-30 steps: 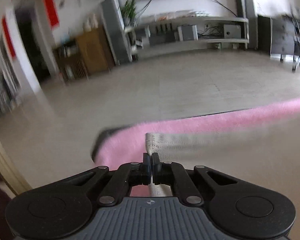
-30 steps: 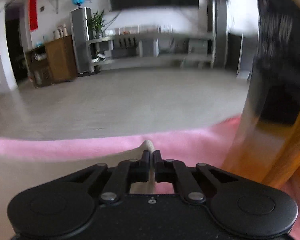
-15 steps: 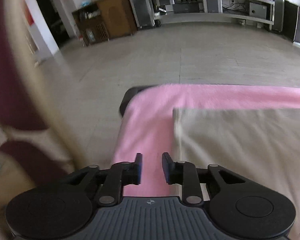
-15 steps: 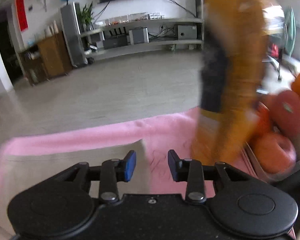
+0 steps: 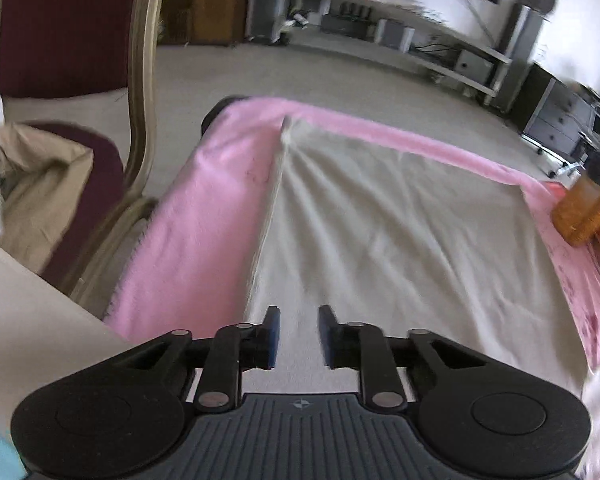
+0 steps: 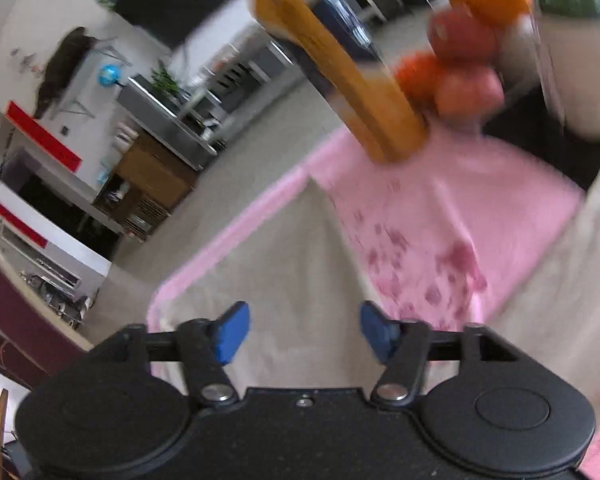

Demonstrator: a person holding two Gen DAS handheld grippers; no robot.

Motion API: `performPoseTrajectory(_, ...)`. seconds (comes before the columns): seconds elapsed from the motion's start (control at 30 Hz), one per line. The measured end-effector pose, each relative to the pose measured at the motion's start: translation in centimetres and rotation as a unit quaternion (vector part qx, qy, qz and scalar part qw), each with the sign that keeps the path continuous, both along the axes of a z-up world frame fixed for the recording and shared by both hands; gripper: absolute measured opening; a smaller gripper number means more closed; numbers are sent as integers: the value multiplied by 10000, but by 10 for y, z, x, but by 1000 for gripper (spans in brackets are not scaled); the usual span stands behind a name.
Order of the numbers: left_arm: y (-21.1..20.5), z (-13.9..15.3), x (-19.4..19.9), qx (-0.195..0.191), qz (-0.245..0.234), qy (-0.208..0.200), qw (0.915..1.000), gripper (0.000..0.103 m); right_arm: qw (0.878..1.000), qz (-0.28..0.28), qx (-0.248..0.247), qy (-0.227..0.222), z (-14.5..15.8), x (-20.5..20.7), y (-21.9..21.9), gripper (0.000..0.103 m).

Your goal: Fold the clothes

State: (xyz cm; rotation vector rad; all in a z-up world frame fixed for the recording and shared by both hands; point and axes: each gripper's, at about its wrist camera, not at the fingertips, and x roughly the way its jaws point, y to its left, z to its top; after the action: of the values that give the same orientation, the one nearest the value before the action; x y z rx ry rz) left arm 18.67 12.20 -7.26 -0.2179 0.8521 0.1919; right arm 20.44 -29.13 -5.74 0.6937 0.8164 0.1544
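Observation:
A beige garment [image 5: 400, 220] lies spread flat on a pink cloth [image 5: 204, 208] that covers the table. My left gripper [image 5: 296, 320] hovers over the garment's near left part, close to its left edge. Its jaws stand a little apart and are closing, with nothing between them. In the right wrist view the same beige garment [image 6: 292, 248] lies below my right gripper [image 6: 304, 320], near the garment's right edge. That gripper's blue pads [image 6: 230, 334] stand wide apart, its jaws are closing slightly, and they hold nothing. The pink cloth [image 6: 440, 208] shows beyond it.
An orange bottle [image 5: 588, 212] stands at the table's right side, also the orange bottle [image 6: 340, 80] in the right view, beside a pile of fruit [image 6: 460, 68]. A dark red chair [image 5: 140, 60] with more beige fabric [image 5: 40, 184] on its seat stands left of the table.
Both grippers were shut on the garment's far edge a second ago. They let go, opened and pulled back towards the near side, and both views have rolled.

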Motion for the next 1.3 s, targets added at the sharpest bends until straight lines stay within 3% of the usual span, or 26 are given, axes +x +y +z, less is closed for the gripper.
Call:
performPoseTrajectory(0.03,-2,-3,4,111,1,-40,9999,17,9999,72,-21,84,-11,7,3,16)
performPoseTrajectory(0.1,-6,-9,9,319,11,-107,9994,18,9994,216,-63,253,-34,21,9,15)
performPoseTrajectory(0.17,-7,-17,16,485,47,-93,9988,18,9980,460,197,375,-52,39,16,15)
performPoseTrajectory(0.23,-5,-27,24,685,172,82,9975,17,9958,668,457,429,-67,50,20,15)
performPoseTrajectory(0.33,4,-36,26,900,470,467,9937,18,9952,663,338,630,-86,61,20,14)
performPoseTrajectory(0.37,6,-36,24,914,528,500,9932,18,9956,556,267,705,-92,63,15,0)
performPoseTrajectory(0.47,14,-33,19,905,681,581,9919,18,9976,-237,116,634,-90,59,-12,0)
performPoseTrajectory(0.53,18,-29,16,704,782,548,9929,16,9963,-522,-140,664,-86,58,-22,3)
performPoseTrajectory(0.63,15,-13,7,528,795,206,9952,16,9964,-667,-79,526,-77,55,-27,5)
performPoseTrajectory(0.7,6,-3,9,656,567,-60,9962,16,9978,-599,39,292,-70,56,-21,6)
performPoseTrajectory(0.9,-14,0,51,1045,-99,-470,9934,17,9996,191,-194,-122,-67,83,13,10)
performPoseTrajectory(1.07,-16,-18,91,803,-263,-398,9956,15,9963,727,447,56,-81,112,47,16)
performPoseTrajectory(1.17,-20,-33,108,554,-743,-274,9953,15,9880,1347,730,214,-90,129,73,19)
performPoseTrajectory(1.23,-19,-43,112,737,-679,-204,9948,19,9833,1657,711,249,-94,137,89,19)
performPoseTrajectory(1.3,-9,-46,113,756,-485,-305,9955,22,9844,1630,648,166,-99,143,90,14)
